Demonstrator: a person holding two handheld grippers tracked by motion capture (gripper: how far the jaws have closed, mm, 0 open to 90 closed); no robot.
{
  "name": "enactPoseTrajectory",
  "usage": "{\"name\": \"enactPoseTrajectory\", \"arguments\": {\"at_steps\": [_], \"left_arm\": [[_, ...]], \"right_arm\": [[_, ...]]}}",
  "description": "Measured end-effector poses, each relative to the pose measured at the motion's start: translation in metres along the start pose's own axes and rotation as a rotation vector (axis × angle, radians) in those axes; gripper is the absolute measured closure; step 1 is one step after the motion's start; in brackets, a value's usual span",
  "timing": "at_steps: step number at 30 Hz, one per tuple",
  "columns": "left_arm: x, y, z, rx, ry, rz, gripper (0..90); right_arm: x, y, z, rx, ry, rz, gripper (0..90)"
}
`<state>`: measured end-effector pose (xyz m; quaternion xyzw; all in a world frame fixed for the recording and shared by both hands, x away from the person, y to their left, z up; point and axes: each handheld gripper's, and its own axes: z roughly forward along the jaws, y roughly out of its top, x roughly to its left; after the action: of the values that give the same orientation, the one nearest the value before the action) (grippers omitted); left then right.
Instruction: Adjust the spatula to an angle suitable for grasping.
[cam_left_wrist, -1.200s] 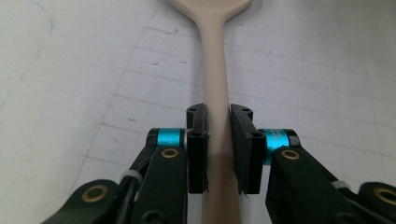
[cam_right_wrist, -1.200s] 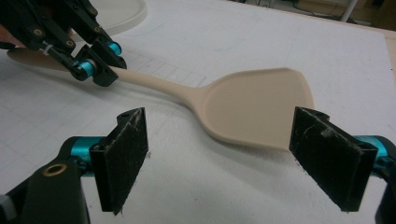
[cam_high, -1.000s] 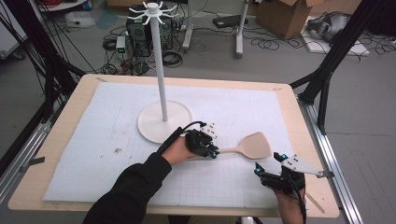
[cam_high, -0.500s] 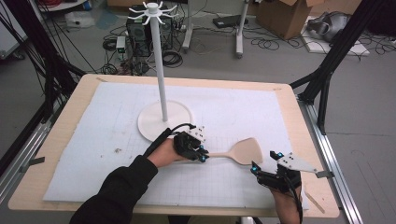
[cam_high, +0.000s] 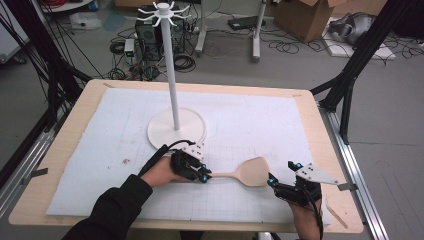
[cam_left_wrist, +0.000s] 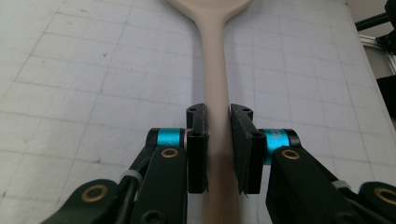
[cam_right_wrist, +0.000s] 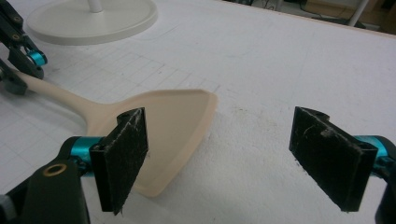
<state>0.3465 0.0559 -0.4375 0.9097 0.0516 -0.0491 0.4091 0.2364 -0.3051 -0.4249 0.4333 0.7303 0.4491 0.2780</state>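
A pale wooden spatula (cam_high: 251, 172) lies low over the white gridded mat (cam_high: 250, 120), handle to the left, blade to the right. My left gripper (cam_high: 205, 175) is shut on the handle; in the left gripper view both black pads (cam_left_wrist: 198, 140) press the handle (cam_left_wrist: 212, 70) from either side. My right gripper (cam_high: 281, 173) stands open just right of the blade. In the right gripper view the blade (cam_right_wrist: 173, 121) lies beside the left pad (cam_right_wrist: 123, 156), and nothing is between the pads. The left gripper (cam_right_wrist: 21, 60) shows there at the far left.
A white stand with a round base (cam_high: 176, 131), a tall pole (cam_high: 171, 65) and hooks on top rises behind the left hand. The wooden table edge (cam_high: 345, 210) runs close behind the right gripper. Cables and boxes lie on the floor beyond.
The left gripper has carried the spatula leftward and nearer the table's front edge. The right gripper has stayed where it was, so the blade now lies beside its jaws.
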Motion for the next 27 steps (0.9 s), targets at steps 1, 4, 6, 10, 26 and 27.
{"name": "enactPoseTrajectory", "arguments": {"at_steps": [1,4,6,10,26,27], "left_arm": [[0.0,-0.001,-0.002,0.002,-0.004,0.006,76.8],[-0.002,-0.005,-0.004,0.008,-0.005,0.003,76.8],[-0.004,-0.008,-0.005,0.011,-0.013,0.017,76.8],[-0.005,-0.014,-0.008,0.005,-0.022,0.016,76.7],[-0.014,-0.049,-0.087,-0.318,0.318,-0.176,31.0],[-0.014,-0.049,-0.087,-0.318,0.318,-0.176,28.9]], "right_arm": [[0.0,0.0,0.0,0.0,0.0,0.0,18.3],[0.001,0.001,0.001,-0.001,0.002,-0.002,18.3],[0.001,0.002,0.002,-0.002,0.003,-0.006,18.3],[0.004,0.003,0.004,0.002,0.008,-0.009,18.3],[0.027,0.021,0.021,-0.023,0.205,-0.078,18.1],[0.031,0.025,0.025,-0.023,0.232,-0.091,18.0]]}}
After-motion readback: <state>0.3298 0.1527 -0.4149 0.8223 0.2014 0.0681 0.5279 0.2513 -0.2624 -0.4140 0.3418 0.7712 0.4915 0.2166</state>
